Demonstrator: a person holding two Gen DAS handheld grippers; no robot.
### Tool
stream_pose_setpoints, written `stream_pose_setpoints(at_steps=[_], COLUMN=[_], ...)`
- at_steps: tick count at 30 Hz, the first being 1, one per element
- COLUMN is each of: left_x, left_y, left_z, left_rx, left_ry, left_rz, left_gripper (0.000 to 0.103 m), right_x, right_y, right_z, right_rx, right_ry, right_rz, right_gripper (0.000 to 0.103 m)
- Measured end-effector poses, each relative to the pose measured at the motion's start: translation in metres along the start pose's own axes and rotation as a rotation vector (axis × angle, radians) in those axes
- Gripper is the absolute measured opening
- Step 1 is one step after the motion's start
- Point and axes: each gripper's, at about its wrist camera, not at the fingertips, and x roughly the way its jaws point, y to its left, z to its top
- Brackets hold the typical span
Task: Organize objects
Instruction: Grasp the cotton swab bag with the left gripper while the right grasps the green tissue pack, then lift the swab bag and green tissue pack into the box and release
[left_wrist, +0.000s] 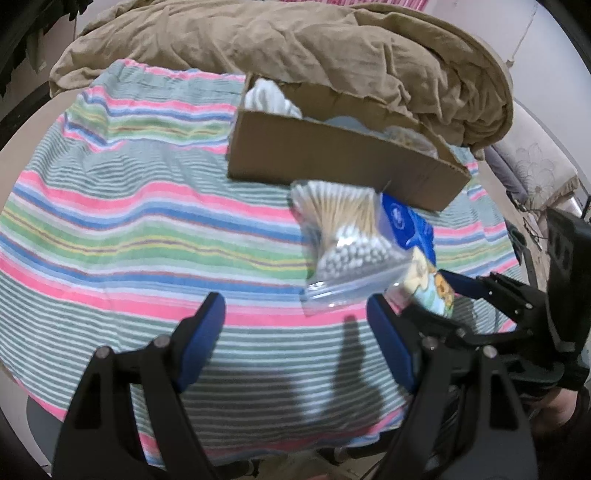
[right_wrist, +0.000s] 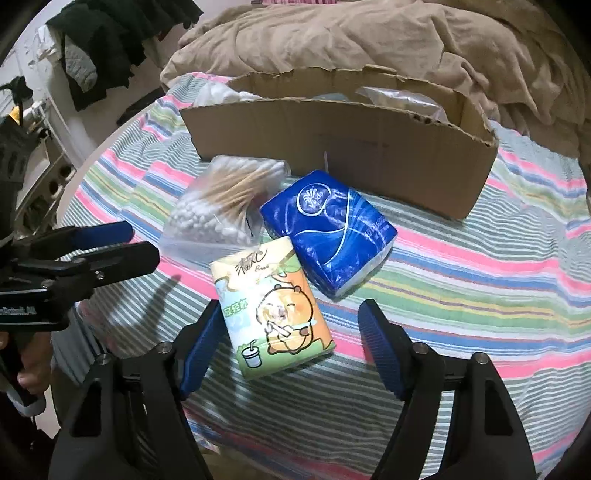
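1. Landmark: cardboard box (right_wrist: 340, 144), open-topped, on the striped cloth (right_wrist: 461, 280), with a tan quilt (right_wrist: 369, 44) behind it.
2. Done so far, judged: the box already holds some items, a white bundle at its left end and a clear plastic bag at its right end; contents otherwise unclear.
3. Left to do: three items lie outside, just in front of the box's near wall. Bag of cotton swabs (right_wrist: 218, 210) is at front-left, close to the wall. Blue tissue pack (right_wrist: 328, 229) is at front-centre. Cartoon tissue pack (right_wrist: 277, 306) is farthest from the box, its far end overlapping the swab bag and touching the blue pack.
4. Orientation: the cartoon pack lies flat, printed face up, long axis running from the box toward the right gripper (right_wrist: 291, 347), slightly skewed. The blue pack's long axis runs diagonally to the box wall. The swab sticks point obliquely toward the box.
5. Right gripper: jaws spread, straddling the cartoon pack's near end; the left pad looks about touching, the right pad clear. No pinch yet.
6. Left gripper (left_wrist: 295, 332): jaws spread wide, empty, over bare cloth in front of the box, just short of the swab bag.
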Motion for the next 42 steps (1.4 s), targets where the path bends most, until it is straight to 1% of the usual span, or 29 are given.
stream_pose_setpoints(at_steps=[2, 4, 7, 12, 16, 18, 19, 21, 22, 23, 26, 29, 37, 42], left_x=[0.0, 0.001, 0.003, 0.015, 0.035, 0.044, 0.046, 0.047, 0.047, 0.048, 0.046, 0.043, 0.026, 0.003], left_y=[-0.003, -0.01, -0.021, -0.032, -0.031, -0.032, -0.033, -0.035, -0.036, -0.036, -0.039, -0.039, -0.041, -0.039], left_z=[0.001, 0.004, 0.009, 0.024, 0.036, 0.039, 0.039, 0.037, 0.036, 0.036, 0.035, 0.035, 0.031, 0.029], left_rx=[0.003, 0.011, 0.039, 0.049, 0.022, 0.032, 0.041, 0.059, 0.067, 0.072, 0.079, 0.074, 0.061, 0.059], left_ry=[-0.004, -0.005, -0.016, -0.018, 0.011, 0.026, 0.024, 0.013, 0.014, 0.021, 0.015, 0.006, -0.016, -0.051], left_rz=[-0.008, -0.04, -0.051, -0.057, -0.068, -0.056, -0.05, -0.037, -0.037, -0.046, -0.059, -0.075, -0.092, -0.1], left_gripper=[0.08, 0.08, 0.08, 0.08, 0.08, 0.08, 0.079, 0.072, 0.062, 0.057, 0.05, 0.045, 0.043, 0.043], right_x=[-0.002, -0.007, -0.017, -0.033, -0.038, -0.038, -0.039, -0.039, -0.04, -0.042, -0.045, -0.05, -0.062, -0.07], right_y=[-0.002, -0.005, -0.009, -0.02, -0.033, -0.038, -0.041, -0.046, -0.047, -0.049, -0.052, -0.056, -0.06, -0.056], right_z=[0.0, -0.001, -0.003, -0.002, -0.002, -0.004, -0.004, -0.005, -0.005, -0.005, -0.004, -0.002, 0.001, 0.004], right_rx=[-0.003, -0.007, -0.007, 0.009, 0.032, 0.038, 0.044, 0.054, 0.059, 0.062, 0.07, 0.078, 0.083, 0.071], right_ry=[-0.003, -0.01, -0.029, -0.06, -0.074, -0.074, -0.074, -0.075, -0.077, -0.08, -0.089, -0.1, -0.123, -0.143], right_rz=[0.006, 0.004, -0.007, -0.02, -0.036, -0.041, -0.043, -0.043, -0.044, -0.045, -0.049, -0.055, -0.068, -0.07], right_gripper=[0.059, 0.059, 0.058, 0.056, 0.055, 0.055, 0.055, 0.055, 0.055, 0.055, 0.055, 0.053, 0.051, 0.051])
